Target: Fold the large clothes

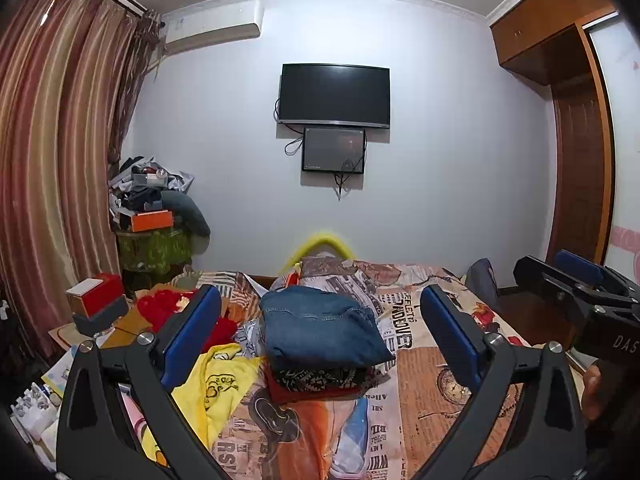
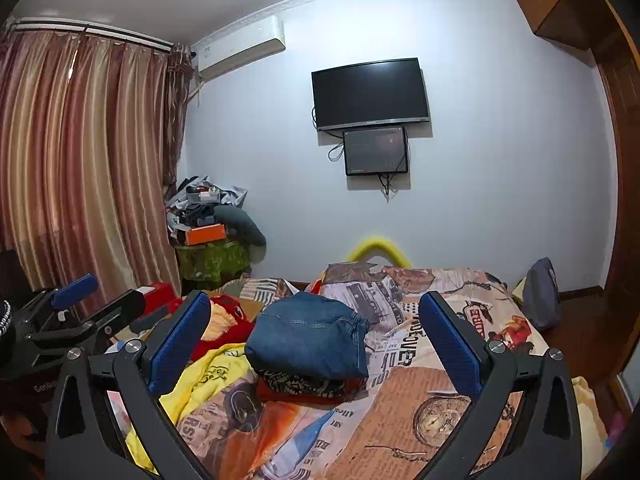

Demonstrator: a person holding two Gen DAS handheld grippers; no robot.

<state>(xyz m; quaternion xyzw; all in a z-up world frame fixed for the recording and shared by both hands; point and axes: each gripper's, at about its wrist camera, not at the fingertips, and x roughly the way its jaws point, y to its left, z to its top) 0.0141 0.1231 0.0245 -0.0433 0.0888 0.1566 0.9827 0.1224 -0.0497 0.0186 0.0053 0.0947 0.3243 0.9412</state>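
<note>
Both grippers, left gripper (image 1: pixel 320 332) and right gripper (image 2: pixel 316 336), gaping wide, empty; folded jeans (image 1: pixel 320 326) stacked centre frame; yellow shirt (image 1: pixel 216 384) lower left.

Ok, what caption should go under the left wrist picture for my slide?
Open left gripper hovering over a bed, facing folded jeans stacked on other folded clothes, with a yellow shirt lying unfolded beside them.

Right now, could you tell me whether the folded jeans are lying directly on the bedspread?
No. The folded jeans rest on top of a dark patterned garment and a red garment, which lie on the bedspread.
</note>
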